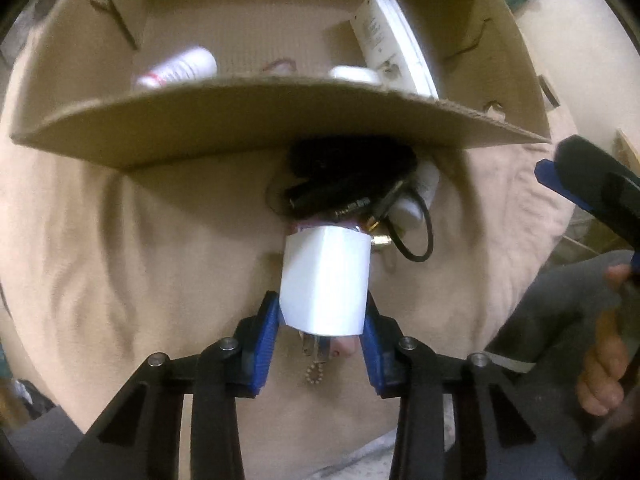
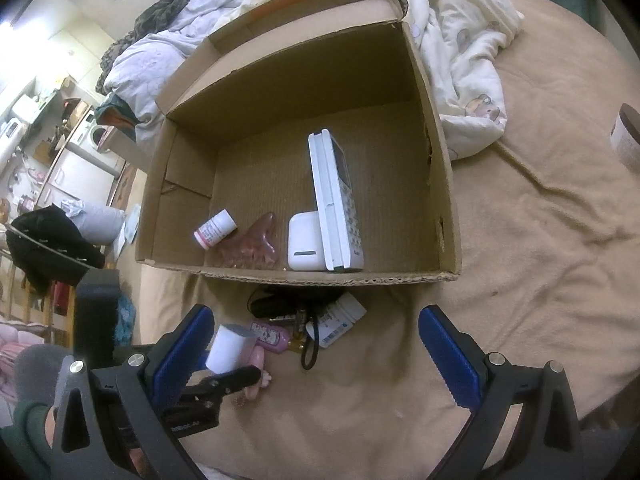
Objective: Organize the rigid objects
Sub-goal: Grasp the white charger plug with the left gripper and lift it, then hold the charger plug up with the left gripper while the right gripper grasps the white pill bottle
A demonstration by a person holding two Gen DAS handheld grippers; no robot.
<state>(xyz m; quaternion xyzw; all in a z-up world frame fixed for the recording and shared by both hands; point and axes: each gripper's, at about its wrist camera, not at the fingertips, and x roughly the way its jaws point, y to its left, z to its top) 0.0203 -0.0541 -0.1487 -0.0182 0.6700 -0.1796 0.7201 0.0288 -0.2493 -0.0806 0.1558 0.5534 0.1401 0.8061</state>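
Observation:
My left gripper [image 1: 320,308] points steeply down and is shut on a white plug adapter [image 1: 325,276], its blue pads on the two sides and the metal prongs showing below. The right wrist view shows the same adapter [image 2: 230,346] at lower left. Just beyond it a small pile lies against the cardboard box [image 2: 320,277]: a black pouch [image 1: 352,164], a black cable [image 1: 420,240], a pink bottle [image 2: 270,335] and a white labelled bottle [image 2: 340,320]. My right gripper [image 2: 318,350] hangs open above the blanket, gripping nothing.
Inside the box lie a white pill bottle [image 2: 215,232], a pink comb [image 2: 256,246], a white earbud case [image 2: 304,246] and a white calculator [image 2: 336,204]. A tan blanket [image 2: 540,240] covers the bed. A rumpled white quilt [image 2: 460,40] lies behind the box, and a jar [image 2: 628,140] stands far right.

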